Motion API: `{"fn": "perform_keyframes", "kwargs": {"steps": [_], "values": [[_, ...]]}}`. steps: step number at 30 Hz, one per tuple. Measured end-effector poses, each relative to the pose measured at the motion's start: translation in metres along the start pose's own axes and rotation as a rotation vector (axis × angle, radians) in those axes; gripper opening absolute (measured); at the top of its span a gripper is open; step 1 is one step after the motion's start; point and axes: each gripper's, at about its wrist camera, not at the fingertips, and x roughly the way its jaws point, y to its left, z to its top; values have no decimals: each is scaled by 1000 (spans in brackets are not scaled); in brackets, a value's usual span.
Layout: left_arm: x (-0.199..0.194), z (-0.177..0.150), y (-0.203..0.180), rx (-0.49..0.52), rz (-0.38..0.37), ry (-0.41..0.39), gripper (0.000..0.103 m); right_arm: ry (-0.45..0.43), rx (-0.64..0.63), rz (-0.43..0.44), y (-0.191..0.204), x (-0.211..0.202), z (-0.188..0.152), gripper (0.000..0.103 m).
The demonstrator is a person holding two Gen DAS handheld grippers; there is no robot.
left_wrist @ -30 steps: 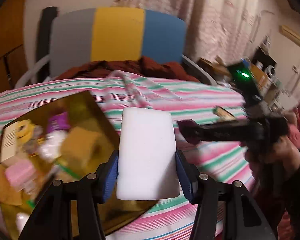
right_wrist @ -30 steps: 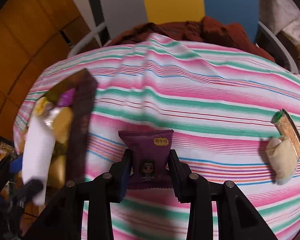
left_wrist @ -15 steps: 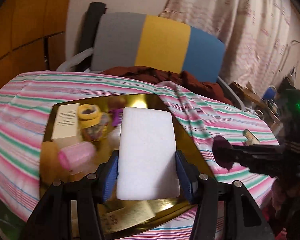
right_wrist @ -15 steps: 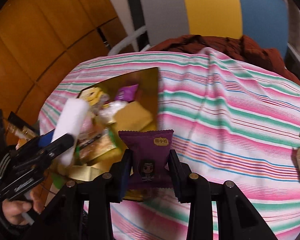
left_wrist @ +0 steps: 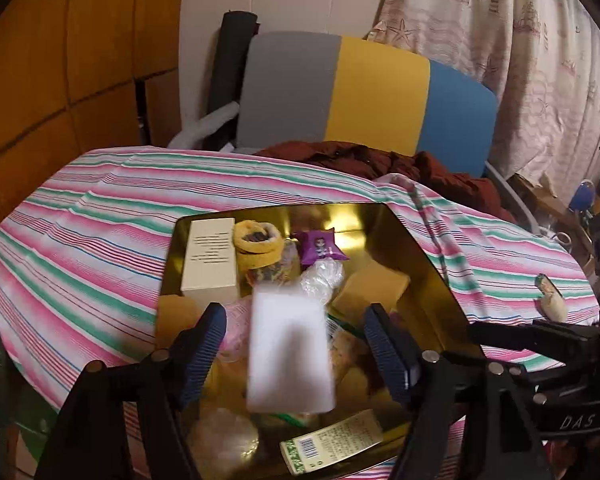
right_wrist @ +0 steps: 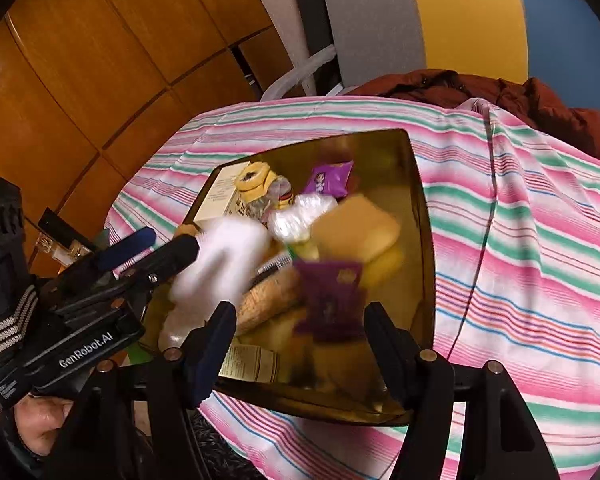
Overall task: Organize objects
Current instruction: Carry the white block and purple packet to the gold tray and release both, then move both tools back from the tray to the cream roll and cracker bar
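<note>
Both pairs of fingers (left_wrist: 214,332) (right_wrist: 220,324) stand spread, released. Between each pair, blurred and falling, a white block (left_wrist: 290,350) and purple packet (right_wrist: 332,300) drop toward the gold tray (right_wrist: 424,216). Best to hold steady above it.

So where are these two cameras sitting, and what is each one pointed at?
Left wrist: rides on the left claw, looking down along its open fingers at a blurred white block over the gold tray; the right claw's arm shows at right.
Right wrist: rides on the right claw, open, facing the same gold tray with a blurred purple packet; the left claw and a hand show at left.
Shared: tray, white block, striped cloth, chair.
</note>
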Motion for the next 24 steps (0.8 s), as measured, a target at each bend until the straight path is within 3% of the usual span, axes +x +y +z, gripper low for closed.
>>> {"fn": "perform_keyframes", "kwargs": {"steps": [13,24], "values": [[-7,-5,-12,28,19,-10,75,-64,19,-124,0,-16,-11,87],[-16,-7,-32,83,3,-28,78,-119,16,-249,-9,-32,-18,93]]}}
